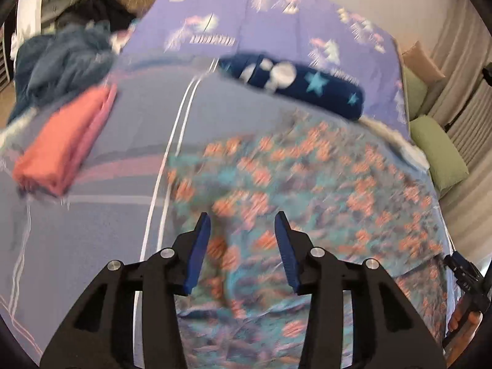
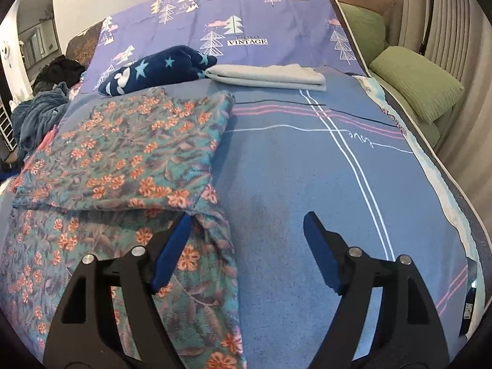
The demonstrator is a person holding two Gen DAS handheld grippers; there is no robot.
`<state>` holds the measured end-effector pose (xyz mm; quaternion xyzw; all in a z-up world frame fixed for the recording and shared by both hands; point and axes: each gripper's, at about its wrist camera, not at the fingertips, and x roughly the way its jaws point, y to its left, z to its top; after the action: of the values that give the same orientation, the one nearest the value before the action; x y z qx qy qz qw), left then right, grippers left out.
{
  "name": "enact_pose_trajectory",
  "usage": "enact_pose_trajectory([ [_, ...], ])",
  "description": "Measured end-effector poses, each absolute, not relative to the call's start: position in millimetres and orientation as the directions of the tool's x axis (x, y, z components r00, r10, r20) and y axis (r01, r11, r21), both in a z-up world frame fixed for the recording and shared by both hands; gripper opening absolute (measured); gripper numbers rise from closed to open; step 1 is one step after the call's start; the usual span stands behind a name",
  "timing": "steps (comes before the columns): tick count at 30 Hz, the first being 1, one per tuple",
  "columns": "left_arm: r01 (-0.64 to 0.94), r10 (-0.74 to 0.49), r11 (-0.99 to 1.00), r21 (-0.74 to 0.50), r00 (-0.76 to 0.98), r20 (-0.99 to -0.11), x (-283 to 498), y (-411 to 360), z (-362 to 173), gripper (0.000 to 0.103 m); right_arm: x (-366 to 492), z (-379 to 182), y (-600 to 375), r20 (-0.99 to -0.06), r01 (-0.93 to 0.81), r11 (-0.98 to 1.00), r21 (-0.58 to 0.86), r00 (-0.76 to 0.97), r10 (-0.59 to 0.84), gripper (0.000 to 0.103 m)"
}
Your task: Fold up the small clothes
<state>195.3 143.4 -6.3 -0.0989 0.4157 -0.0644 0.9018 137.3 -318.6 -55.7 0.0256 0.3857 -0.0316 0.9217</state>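
A teal garment with orange flowers (image 2: 129, 160) lies on the blue bedspread (image 2: 292, 178), its far part folded back over the near part. It also fills the lower right of the blurred left wrist view (image 1: 307, 178). My left gripper (image 1: 243, 224) is open and empty, just above the floral cloth. My right gripper (image 2: 249, 218) is open wide and empty; its left finger (image 2: 172, 252) lies over the garment's right edge, its right finger (image 2: 323, 249) over bare bedspread.
A folded pink garment (image 1: 61, 141) and a heap of dark blue clothes (image 1: 61, 64) lie at the left. A navy star-print item (image 2: 156, 70) and a folded grey garment (image 2: 267, 77) lie near the purple pillowcase (image 2: 246, 12). Green cushions (image 2: 415, 86) line the right edge.
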Motion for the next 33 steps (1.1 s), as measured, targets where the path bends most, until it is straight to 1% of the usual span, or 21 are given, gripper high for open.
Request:
enact_pose_trajectory([
  [2, 0.087, -0.256, 0.96, -0.265, 0.653, -0.713, 201.0, 128.0, 7.3, 0.046, 140.5, -57.2, -315.7, -0.717, 0.066, 0.998, 0.016, 0.696, -0.034, 0.078],
  [4, 0.191, -0.363, 0.929, -0.316, 0.623, -0.692, 213.6, 93.3, 20.0, 0.051, 145.0, -59.9, -311.0, -0.721, 0.054, 0.998, 0.015, 0.692, -0.027, 0.078],
  [5, 0.224, -0.393, 0.918, -0.326, 0.608, -0.69, 218.1, 80.6, 22.3, 0.053, 146.6, -61.3, -310.1, -0.723, 0.051, 0.999, 0.017, 0.691, -0.023, 0.078],
  [7, 0.356, -0.495, 0.867, -0.35, 0.532, -0.686, 234.2, 29.6, 26.6, 0.056, 149.8, -63.9, -308.7, -0.724, 0.05, 0.998, 0.032, 0.69, -0.011, 0.078],
  [8, 0.403, -0.523, 0.846, -0.348, 0.504, -0.688, 241.1, 6.2, 27.5, 0.061, 150.5, -65.6, -309.7, -0.725, 0.052, 0.998, 0.043, 0.689, -0.005, 0.078],
  [9, 0.456, -0.55, 0.821, -0.344, 0.466, -0.693, 250.1, -23.5, 27.3, 0.063, 151.2, -68.7, -312.1, -0.729, 0.055, 0.997, 0.061, 0.685, 0.007, 0.078],
  [12, 0.555, -0.608, 0.743, -0.373, 0.33, -0.722, 275.1, -103.0, 18.6, 0.064, 151.8, -77.6, -323.4, -0.741, 0.071, 0.989, 0.127, 0.67, 0.047, 0.079],
  [14, 0.566, -0.605, 0.73, -0.383, 0.274, -0.748, 293.6, -148.7, 9.5, 0.064, 150.8, -78.8, -331.8, -0.732, 0.072, 0.981, 0.182, 0.676, 0.086, 0.08],
  [16, 0.573, -0.581, 0.731, -0.37, 0.239, -0.778, 308.2, -180.4, 0.7, 0.064, 149.3, -78.7, -333.3, -0.722, 0.068, 0.977, 0.2, 0.684, 0.1, 0.08],
  [20, 0.585, -0.462, 0.769, -0.258, 0.23, -0.857, 331.9, -232.2, -22.7, 0.063, 148.1, -79.8, -330.4, -0.718, 0.059, 0.979, 0.198, 0.689, 0.103, 0.083],
  [21, 0.591, -0.448, 0.769, -0.242, 0.229, -0.864, 333.5, -239.5, -25.6, 0.042, 147.9, -80.1, -330.9, -0.716, 0.058, 0.977, 0.203, 0.69, 0.108, 0.083],
  [22, 0.602, -0.43, 0.766, -0.224, 0.222, -0.875, 334.0, -243.2, -28.5, 0.016, 147.4, -80.5, -331.7, -0.714, 0.058, 0.976, 0.21, 0.691, 0.113, 0.083],
  [23, 0.607, -0.408, 0.766, -0.213, 0.203, -0.89, 336.6, -250.7, -33.2, 0.002, 147.1, -80.8, -332.3, -0.711, 0.057, 0.975, 0.216, 0.693, 0.117, 0.083],
  [26, 0.585, -0.414, 0.782, -0.215, 0.231, -0.881, 340.2, -252.9, -32.9, 0.002, 146.7, -81.6, -333.8, -0.709, 0.059, 0.973, 0.223, 0.695, 0.12, 0.083],
  [30, 0.484, -0.511, 0.808, -0.337, 0.291, -0.809, 359.3, -241.1, -32.1, 0.0, 143.4, -82.3, -341.6, -0.71, 0.152, 0.963, 0.221, 0.702, 0.052, 0.083],
  [31, 0.475, -0.511, 0.814, -0.334, 0.315, -0.799, 360.4, -239.7, -32.8, 0.0, 141.5, -82.9, -346.0, -0.709, 0.175, 0.956, 0.236, 0.704, 0.046, 0.083],
  [33, 0.454, -0.523, 0.815, -0.36, 0.309, -0.794, 359.2, -232.7, -33.9, 0.0, 137.9, -82.8, -355.0, -0.692, 0.182, 0.941, 0.287, 0.718, 0.072, 0.082],
])
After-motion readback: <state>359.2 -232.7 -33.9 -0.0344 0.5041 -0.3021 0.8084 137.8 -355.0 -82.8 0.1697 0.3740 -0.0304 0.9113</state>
